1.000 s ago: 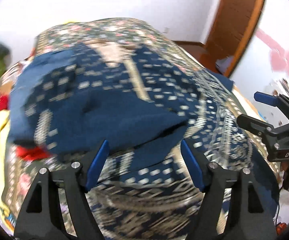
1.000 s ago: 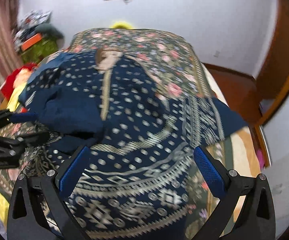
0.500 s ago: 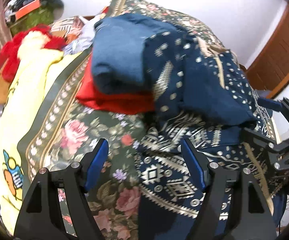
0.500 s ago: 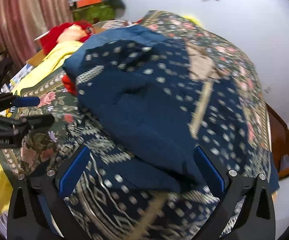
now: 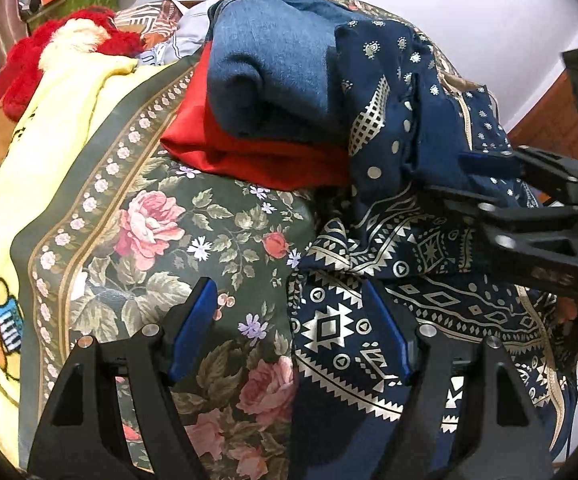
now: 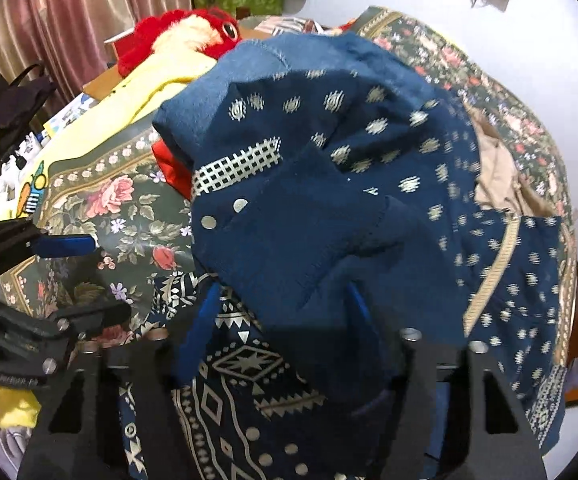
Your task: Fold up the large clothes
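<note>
In the left wrist view the left gripper (image 5: 289,332) stands wide and empty above the floral bedspread (image 5: 149,216), its right pad over the hem of the navy print dress (image 5: 389,208); folded denim (image 5: 273,76) tops red cloth (image 5: 249,152). In the right wrist view the right gripper (image 6: 281,328), jaws just closing, straddles a soft dress fold; whether it pinches, I cannot tell. A red plush toy (image 6: 177,36) sits behind.

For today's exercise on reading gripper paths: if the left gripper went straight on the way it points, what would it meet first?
Probably the floral bedspread, close by the edge of the navy patterned garment. The left gripper straddles that border, so depth leaves this uncertain.
</note>
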`<action>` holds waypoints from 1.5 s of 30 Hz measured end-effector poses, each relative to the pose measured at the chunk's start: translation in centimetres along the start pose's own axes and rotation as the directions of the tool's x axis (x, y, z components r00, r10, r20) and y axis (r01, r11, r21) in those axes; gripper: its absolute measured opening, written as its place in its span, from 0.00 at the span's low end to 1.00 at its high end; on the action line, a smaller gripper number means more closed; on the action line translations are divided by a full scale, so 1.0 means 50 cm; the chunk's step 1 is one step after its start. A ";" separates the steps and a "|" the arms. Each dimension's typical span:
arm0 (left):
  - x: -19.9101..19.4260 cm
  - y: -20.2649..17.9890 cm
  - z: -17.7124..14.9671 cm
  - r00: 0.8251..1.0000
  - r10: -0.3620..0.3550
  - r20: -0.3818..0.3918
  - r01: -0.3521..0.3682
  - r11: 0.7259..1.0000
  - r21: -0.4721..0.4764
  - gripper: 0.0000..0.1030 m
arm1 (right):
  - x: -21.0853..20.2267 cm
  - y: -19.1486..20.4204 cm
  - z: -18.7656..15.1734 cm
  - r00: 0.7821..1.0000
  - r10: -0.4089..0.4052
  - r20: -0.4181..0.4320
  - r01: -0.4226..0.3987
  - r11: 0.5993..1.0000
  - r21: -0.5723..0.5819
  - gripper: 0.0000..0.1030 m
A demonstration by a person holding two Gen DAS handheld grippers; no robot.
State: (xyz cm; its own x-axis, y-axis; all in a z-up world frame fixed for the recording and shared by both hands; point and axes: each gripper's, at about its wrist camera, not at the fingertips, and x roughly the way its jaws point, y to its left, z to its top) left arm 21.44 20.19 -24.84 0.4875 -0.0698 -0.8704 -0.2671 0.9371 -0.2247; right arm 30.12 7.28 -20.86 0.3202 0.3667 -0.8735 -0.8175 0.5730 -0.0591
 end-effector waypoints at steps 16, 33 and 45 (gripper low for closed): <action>-0.010 -0.045 0.016 1.000 -0.002 0.020 0.001 0.999 0.037 0.72 | -0.129 -0.063 -0.015 0.973 -0.003 0.229 -0.033 0.988 0.153 0.12; -0.024 -0.202 0.137 0.993 -0.082 0.088 0.069 0.988 0.135 0.72 | -0.297 -0.277 -0.155 0.915 -0.228 0.333 0.044 0.877 0.479 0.12; 0.105 -0.306 0.136 0.997 -0.065 -0.044 0.072 0.979 0.190 0.72 | -0.208 -0.406 -0.327 0.969 -0.161 0.187 -0.009 0.736 0.677 0.12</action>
State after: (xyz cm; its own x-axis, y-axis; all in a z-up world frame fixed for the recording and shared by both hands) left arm 33.72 7.79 -22.99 0.4667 -0.1454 -0.8724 -0.0682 0.9775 -0.1995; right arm 35.56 -20.16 -18.51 0.5315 0.4005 -0.7464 -0.2803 0.9147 0.2912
